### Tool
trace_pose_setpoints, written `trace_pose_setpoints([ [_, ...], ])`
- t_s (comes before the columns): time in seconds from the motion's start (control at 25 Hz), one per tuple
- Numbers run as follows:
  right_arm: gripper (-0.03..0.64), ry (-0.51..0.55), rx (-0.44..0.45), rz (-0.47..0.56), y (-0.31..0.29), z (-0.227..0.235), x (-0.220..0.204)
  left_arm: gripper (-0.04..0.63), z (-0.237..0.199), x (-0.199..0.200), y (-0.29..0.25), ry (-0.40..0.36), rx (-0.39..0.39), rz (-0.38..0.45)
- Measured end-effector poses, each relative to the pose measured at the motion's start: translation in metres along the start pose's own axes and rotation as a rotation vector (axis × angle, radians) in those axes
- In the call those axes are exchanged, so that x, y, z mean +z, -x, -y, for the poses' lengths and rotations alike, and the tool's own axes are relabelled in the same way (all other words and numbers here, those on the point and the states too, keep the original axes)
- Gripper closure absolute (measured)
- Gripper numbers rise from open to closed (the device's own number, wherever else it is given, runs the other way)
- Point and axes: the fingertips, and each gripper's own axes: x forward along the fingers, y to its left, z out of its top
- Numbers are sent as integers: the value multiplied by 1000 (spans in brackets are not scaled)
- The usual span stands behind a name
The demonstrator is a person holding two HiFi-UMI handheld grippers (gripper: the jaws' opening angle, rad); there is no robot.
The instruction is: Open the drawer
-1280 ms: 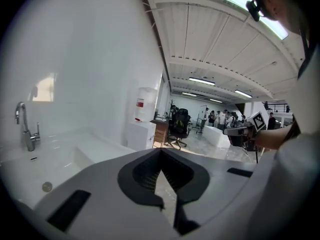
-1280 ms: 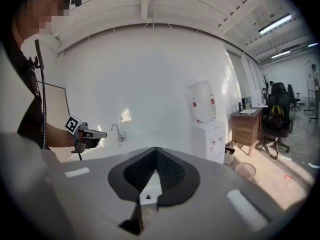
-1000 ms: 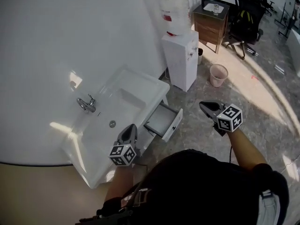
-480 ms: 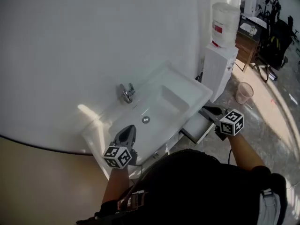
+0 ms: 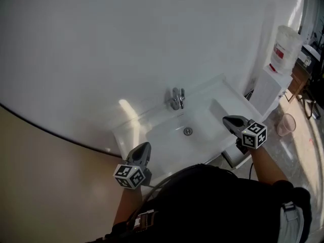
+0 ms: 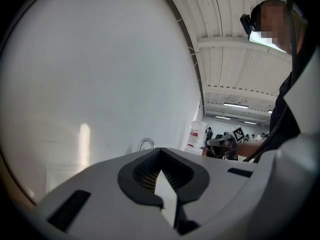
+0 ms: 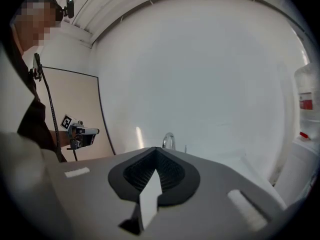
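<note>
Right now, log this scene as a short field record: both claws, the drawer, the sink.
left claw: shut, empty, over the sink's front left edge
right claw: shut, empty, above the sink's right part
drawer: sticks out under the sink's right end, mostly hidden
sink: white, against the wall
faucet: at the sink's back, centre
water dispenser: right of the sink

We log a white washbasin unit (image 5: 147, 119) set against the white wall. On its top, a chrome tap (image 5: 176, 99) stands upright at the back edge, and a round drain (image 5: 188, 131) sits in the bowl's bottom. Under its right front corner the drawer (image 5: 234, 157) juts out, open. To the right is grey stone-patterned floor (image 5: 306, 161). On it stands a white water dispenser (image 5: 267, 92), just beside the basin's right end, with a bottle (image 5: 284, 48) on top. A pale pink bin (image 5: 286, 124) stands near the dispenser, apart from it.
</note>
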Motion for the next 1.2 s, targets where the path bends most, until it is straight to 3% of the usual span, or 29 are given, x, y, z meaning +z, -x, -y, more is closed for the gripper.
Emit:
trace_pose_setpoints([
  [0.24, 617, 40, 164, -20, -65, -5, 25, 598, -25, 6, 26, 14, 141, 37],
  [0.4, 617, 80, 316, -2, -102, -3, 39, 598, -27, 10, 35, 28, 286, 97],
  [0.56, 617, 74, 393, -4, -111, 9, 38, 598, -14, 15, 26, 54, 345, 162],
  [0.84, 618, -24, 441, 35, -134, 17, 53, 598, -9, 17, 21, 65, 379, 196],
  [1.2, 618, 9, 407, 22, -124, 7, 46, 598, -9, 24, 30, 53, 359, 200],
])
